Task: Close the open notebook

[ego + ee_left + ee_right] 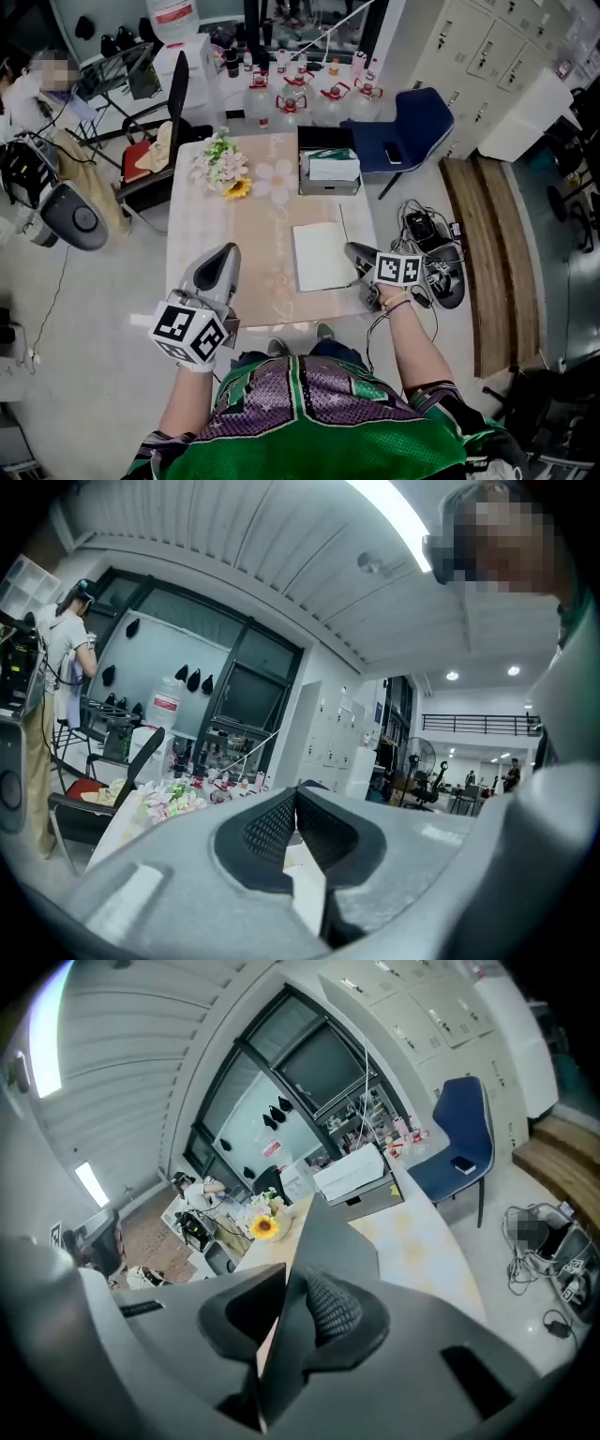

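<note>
The notebook [319,255] lies on the table [251,234] with a white page facing up. Its dark cover [343,230] stands lifted on edge at the page's right side. My right gripper [356,258] is at that side, shut on the cover. In the right gripper view the dark cover [333,1237] runs up between the jaws of the right gripper [292,1277], with the pads pressed on it. My left gripper [223,258] hangs over the table's near left part, well apart from the notebook. In the left gripper view the left gripper [296,792] has its tips together, holding nothing.
A bunch of flowers [223,167] and a grey tray of papers [330,173] stand at the table's far end. A blue chair [403,131] is behind right, a black chair [159,131] behind left. Cables and gear [427,239] lie on the floor to the right.
</note>
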{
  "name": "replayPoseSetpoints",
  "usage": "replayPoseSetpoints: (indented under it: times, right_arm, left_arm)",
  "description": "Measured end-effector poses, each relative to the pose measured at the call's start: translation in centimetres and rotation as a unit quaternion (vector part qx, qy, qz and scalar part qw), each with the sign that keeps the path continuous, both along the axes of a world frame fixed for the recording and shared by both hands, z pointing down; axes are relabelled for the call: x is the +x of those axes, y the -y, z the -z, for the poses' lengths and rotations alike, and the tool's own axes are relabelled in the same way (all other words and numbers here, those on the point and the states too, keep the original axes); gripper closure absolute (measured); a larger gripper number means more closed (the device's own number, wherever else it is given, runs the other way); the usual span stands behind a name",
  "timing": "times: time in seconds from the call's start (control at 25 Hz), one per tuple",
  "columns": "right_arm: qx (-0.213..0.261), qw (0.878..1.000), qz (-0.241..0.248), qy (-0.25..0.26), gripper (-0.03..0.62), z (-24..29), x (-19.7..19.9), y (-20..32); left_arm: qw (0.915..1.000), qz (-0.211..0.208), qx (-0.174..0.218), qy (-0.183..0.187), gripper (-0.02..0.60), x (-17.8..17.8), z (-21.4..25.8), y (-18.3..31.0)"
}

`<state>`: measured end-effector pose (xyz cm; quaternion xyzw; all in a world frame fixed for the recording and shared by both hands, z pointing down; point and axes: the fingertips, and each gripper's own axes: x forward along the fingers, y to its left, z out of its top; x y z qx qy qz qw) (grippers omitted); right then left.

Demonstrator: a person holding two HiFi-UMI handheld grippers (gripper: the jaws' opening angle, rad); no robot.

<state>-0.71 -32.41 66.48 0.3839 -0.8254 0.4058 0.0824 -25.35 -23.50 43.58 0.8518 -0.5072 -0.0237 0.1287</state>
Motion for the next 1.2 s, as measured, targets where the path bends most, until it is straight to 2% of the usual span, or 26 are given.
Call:
replayPoseSetpoints:
  times: [0.2, 0.28, 0.64, 0.96, 1.2]
  right_arm:
    - [0.043, 0.999, -0.029, -0.006, 0.533, 0.7, -2.1, -1.1]
    - [0.043, 0.999, -0.021, 0.001, 0.534, 0.6, -3.7, -1.9]
    - [0.04, 0.998, 0.016, -0.036, 0.534, 0.0, -8.0, -4.8]
    - [0.049, 0.998, 0.019, -0.046, 0.536, 0.9, -8.0, -5.2]
    - [0.082, 0.992, 0.03, -0.092, 0.536, 2.7, -5.9, -5.7]
  left_arm:
    - [0.9999, -0.016, -0.005, 0.003, 0.565, -1.5, -0.6, -0.8]
    - [0.9997, -0.023, -0.005, 0.004, 0.565, -2.0, -0.8, -1.1]
    - [0.9994, -0.033, -0.005, -0.007, 0.565, -4.4, -1.1, -2.3]
    - [0.9997, -0.021, 0.006, -0.012, 0.565, -5.0, -0.2, -2.4]
    - [0.9992, -0.037, 0.008, -0.01, 0.565, -2.4, -0.2, -1.6]
